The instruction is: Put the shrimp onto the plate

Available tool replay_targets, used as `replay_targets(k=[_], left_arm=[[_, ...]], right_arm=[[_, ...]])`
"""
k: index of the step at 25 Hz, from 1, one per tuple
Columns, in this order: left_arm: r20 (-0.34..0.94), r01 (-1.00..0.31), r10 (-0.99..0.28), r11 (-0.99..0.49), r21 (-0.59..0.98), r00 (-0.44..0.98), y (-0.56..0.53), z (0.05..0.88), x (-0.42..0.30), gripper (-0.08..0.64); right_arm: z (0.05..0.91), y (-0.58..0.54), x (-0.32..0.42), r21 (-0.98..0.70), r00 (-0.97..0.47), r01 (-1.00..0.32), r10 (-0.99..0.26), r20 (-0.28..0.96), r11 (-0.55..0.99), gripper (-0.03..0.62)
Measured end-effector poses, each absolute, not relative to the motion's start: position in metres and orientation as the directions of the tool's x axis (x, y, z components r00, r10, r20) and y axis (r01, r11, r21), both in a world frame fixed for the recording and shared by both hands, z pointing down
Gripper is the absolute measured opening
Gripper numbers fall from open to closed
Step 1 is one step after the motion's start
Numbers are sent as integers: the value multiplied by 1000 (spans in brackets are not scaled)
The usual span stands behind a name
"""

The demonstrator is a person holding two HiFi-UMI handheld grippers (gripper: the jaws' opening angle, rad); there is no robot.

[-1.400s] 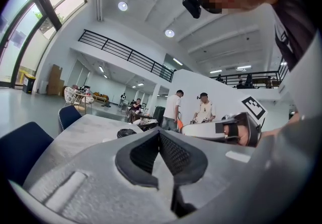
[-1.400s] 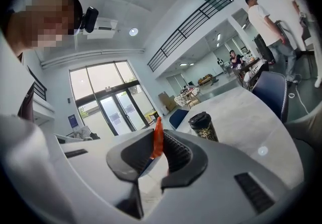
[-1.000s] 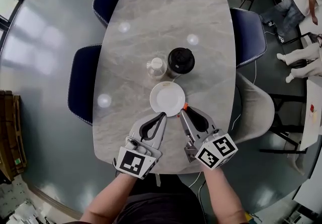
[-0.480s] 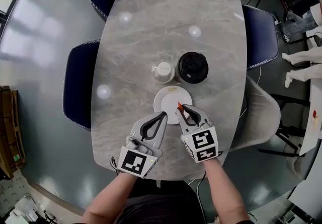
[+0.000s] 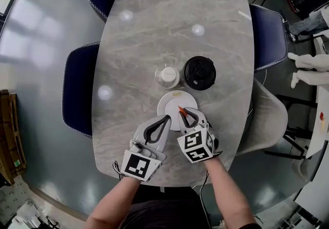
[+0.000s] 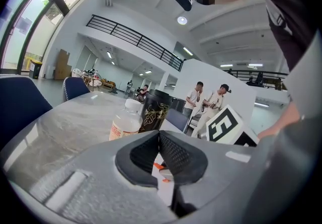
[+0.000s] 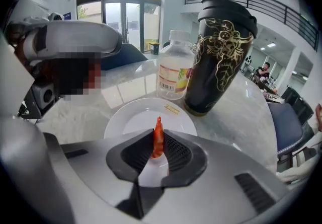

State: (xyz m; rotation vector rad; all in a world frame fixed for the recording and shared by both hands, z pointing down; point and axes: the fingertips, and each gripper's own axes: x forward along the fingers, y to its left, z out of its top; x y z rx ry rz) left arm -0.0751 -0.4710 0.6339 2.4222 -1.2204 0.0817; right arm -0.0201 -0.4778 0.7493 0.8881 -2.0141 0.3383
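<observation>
A small white plate (image 5: 172, 100) lies on the marble table near its front edge. My right gripper (image 5: 183, 111) is shut on an orange-red shrimp (image 7: 158, 138), which sticks up between the jaws above the plate (image 7: 132, 121); the shrimp (image 5: 180, 109) shows as an orange tip over the plate's right part. My left gripper (image 5: 168, 118) is shut with nothing in it, its tips at the plate's front-left rim. In the left gripper view the left gripper (image 6: 159, 133) has its jaws pressed together, and the shrimp (image 6: 158, 166) shows behind them.
A black tumbler with a lid (image 5: 199, 72) and a clear bottle with a white cap (image 5: 167, 75) stand just behind the plate. Dark blue chairs (image 5: 77, 86) flank the table (image 5: 154, 22); a beige chair (image 5: 264, 115) is at the right.
My right gripper has carried the shrimp leftward and forward, from beside the plate's right rim to over the plate. The left gripper has stayed in place.
</observation>
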Motion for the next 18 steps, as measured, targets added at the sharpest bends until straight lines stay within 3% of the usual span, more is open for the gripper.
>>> replay_targets(k=[18], left_arm=[[257, -780, -742, -541, 314, 619, -466, 627, -76, 8]], right_arm=[[728, -477, -26, 79, -382, -721, -490, 784, 689, 83]])
